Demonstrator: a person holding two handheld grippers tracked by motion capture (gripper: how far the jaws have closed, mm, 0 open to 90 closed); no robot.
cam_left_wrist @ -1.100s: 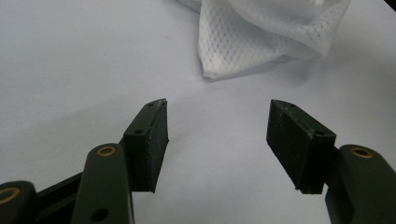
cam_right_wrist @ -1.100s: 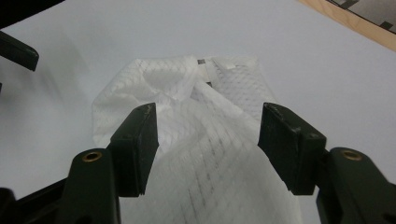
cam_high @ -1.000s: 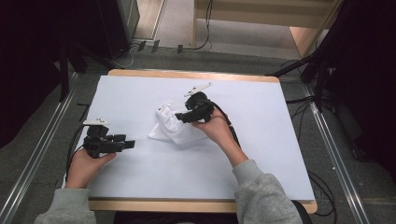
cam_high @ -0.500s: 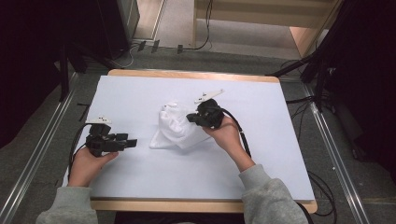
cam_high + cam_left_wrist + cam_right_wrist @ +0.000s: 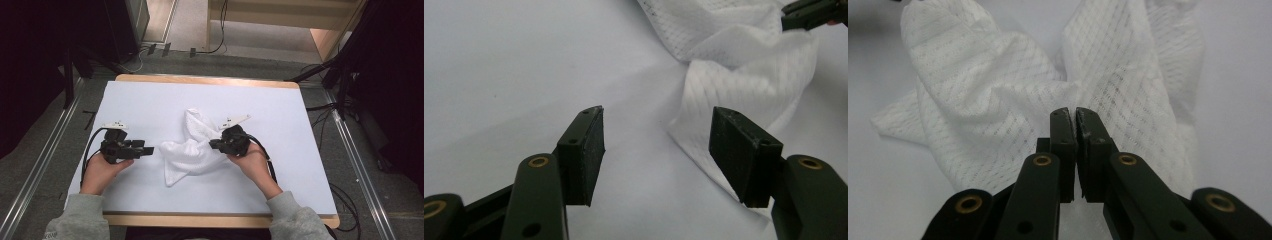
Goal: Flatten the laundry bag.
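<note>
Covering most of the wooden table [image 5: 220, 220] is a white sheet [image 5: 150, 100], smooth and bare apart from a crumpled white cloth [image 5: 192, 147] lying near its centre. The table's pale wood edge shows along the far and near sides. Grey floor surrounds the table, with metal rails [image 5: 40, 170] running along both sides and black cables [image 5: 345, 200] trailing across it. Dark equipment stands beyond the far left corner.

The left gripper [image 5: 145, 150] rests on the sheet just left of the cloth, its jaws spread wide with nothing between them. The right gripper [image 5: 214, 144] sits at the cloth's right edge, jaws pressed together on a fold of the cloth.
</note>
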